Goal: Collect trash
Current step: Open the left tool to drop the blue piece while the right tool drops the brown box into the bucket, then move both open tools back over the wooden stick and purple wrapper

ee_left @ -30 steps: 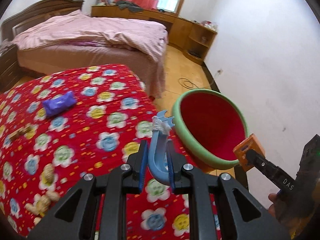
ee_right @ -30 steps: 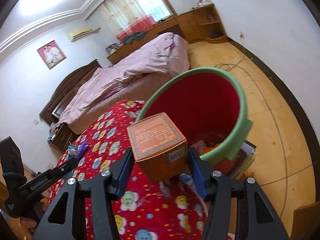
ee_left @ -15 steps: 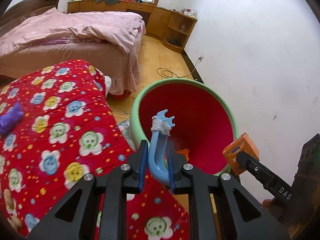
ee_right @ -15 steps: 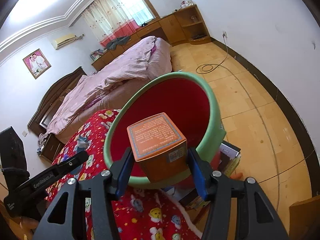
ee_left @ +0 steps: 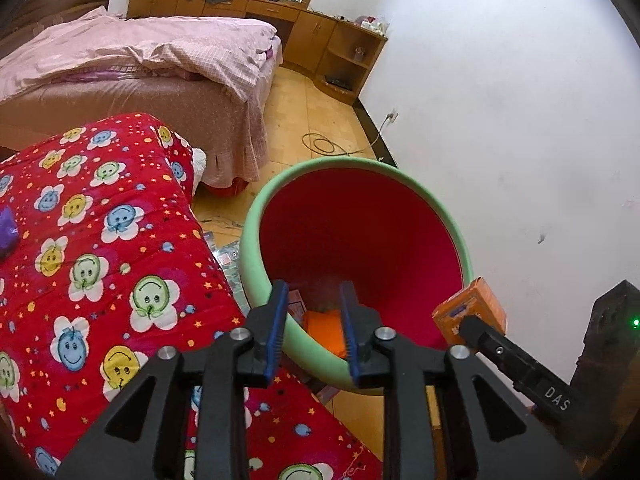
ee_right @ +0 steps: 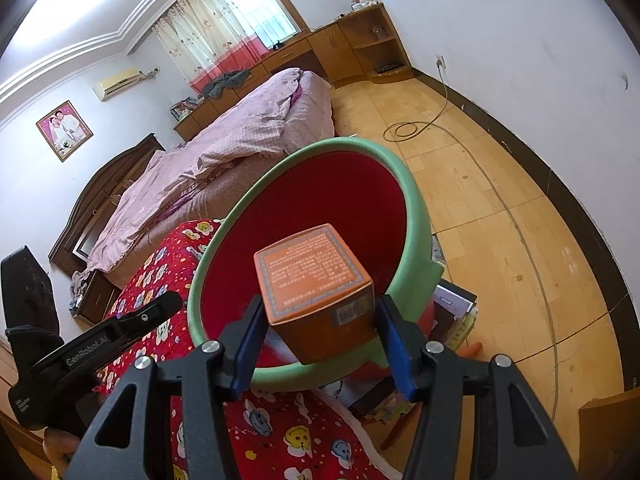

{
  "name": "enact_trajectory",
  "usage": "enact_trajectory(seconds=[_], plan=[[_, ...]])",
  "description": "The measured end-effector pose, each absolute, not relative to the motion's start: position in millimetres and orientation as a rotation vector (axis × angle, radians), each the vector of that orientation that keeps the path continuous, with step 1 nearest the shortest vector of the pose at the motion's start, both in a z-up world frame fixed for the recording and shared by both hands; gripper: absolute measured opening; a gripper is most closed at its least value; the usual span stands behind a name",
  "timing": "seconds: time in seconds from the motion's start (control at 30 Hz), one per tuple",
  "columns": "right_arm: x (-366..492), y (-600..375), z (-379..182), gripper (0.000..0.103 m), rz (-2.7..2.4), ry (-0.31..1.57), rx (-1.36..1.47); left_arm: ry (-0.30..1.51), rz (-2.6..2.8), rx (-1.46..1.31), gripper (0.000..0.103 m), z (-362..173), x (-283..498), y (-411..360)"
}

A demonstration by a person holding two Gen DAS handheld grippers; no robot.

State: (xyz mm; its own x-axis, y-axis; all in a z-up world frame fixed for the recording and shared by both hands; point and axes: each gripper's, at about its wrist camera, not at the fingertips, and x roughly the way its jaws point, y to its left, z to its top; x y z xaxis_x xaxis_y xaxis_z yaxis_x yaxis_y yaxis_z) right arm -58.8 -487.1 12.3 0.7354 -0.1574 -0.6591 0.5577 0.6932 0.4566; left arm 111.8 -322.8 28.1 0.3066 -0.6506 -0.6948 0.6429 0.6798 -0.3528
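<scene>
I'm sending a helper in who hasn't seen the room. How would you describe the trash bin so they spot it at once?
Start at the low surface under the red smiley-flower blanket, in front of the pink bed. The bin stands on the wooden floor just off that blanket's corner, near the white wall. It is a round tub with a pale green rim and a deep red inside, the only such container there.

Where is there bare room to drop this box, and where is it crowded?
The bin is free inside: bare red wall beyond the orange box. The flowered blanket lies bare between the bin and the purple item. Crowded: the floor at the bin's base, with papers and stacked books.
</scene>
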Motion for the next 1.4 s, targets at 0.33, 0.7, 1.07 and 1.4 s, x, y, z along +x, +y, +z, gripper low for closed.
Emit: enact_trajectory(seconds=[0.33,0.7,1.07,1.4], plan=[[-62.7,-489.0,9.9,0.068,-0.408,0.619,0.723,0.910,-0.806,-0.031,0.031,35.9,112.9,-304.4],[-60.4,-465.7,26.0,0.068,-0.362,0.606,0.677,0.873,-0.727,-0.053,0.032,50.2,109.8,-261.1],[-43.3,-430.5,43.5,0.069,-0.272,0.613,0.633,0.822,-0.613,-0.069,0.032,67.2,111.6,-196.7],[-5.1,-381.5,53.6,0.070,-0.155,0.652,0.569,0.797,-0.459,-0.061,0.032,69.4,129.2,-126.1]])
